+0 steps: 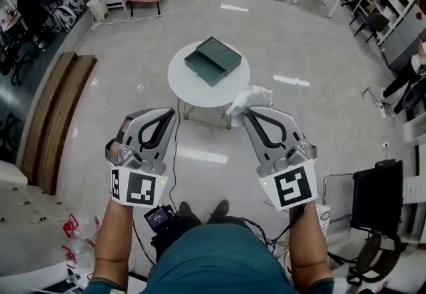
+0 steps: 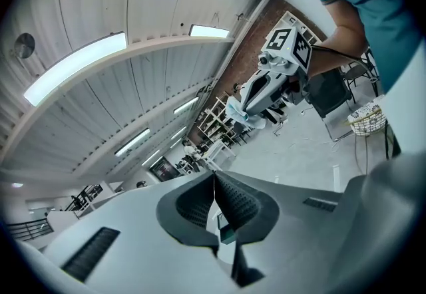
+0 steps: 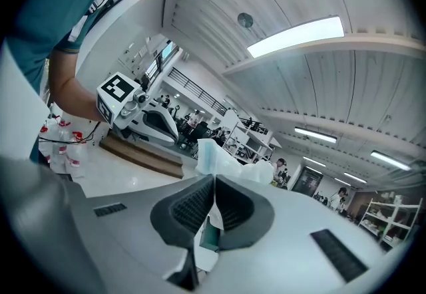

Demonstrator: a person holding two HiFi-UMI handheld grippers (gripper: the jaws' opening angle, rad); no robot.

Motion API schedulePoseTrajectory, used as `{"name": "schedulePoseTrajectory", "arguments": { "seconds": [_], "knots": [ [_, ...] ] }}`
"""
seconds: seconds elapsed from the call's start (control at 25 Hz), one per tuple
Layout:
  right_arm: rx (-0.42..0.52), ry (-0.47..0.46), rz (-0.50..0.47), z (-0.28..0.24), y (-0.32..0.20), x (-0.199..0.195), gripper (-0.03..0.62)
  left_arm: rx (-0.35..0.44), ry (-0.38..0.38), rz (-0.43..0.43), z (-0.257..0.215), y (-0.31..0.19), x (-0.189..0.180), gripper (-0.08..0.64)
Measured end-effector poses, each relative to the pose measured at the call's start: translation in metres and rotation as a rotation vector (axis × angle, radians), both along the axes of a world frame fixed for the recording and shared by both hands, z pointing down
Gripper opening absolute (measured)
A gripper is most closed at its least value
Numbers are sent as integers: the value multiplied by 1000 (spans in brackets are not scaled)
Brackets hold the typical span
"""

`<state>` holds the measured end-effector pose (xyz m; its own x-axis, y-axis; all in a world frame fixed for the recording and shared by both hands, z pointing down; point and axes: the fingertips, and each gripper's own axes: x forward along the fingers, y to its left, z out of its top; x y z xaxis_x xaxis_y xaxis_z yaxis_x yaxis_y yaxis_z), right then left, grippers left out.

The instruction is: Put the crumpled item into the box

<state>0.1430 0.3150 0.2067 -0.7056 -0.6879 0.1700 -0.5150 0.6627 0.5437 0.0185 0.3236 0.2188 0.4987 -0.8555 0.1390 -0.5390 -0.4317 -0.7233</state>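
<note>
Across the head view, pale floor (image 1: 319,40) fills most of the frame. Round white bench (image 1: 193,86) at upper centre, dark green box (image 1: 213,61) on top of it. Both grippers sit low in frame, tips pointing toward the bench. Left gripper (image 1: 172,112), lower left: fingers pressed together, nothing between them. Right gripper (image 1: 247,112), lower right: fingers closed on the crumpled white item (image 1: 251,97). Item sticks out past the tips, seen against the bench's lower-right rim, apart from the box.
</note>
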Motion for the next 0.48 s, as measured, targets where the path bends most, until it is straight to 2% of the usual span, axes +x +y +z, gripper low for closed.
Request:
{"name": "schedulePoseTrajectory", "arguments": {
  "seconds": [0.48],
  "knots": [
    [-37,4,125,13,-63,25,40,-5,-17,119,5,-85,26,20]
  ]
}}
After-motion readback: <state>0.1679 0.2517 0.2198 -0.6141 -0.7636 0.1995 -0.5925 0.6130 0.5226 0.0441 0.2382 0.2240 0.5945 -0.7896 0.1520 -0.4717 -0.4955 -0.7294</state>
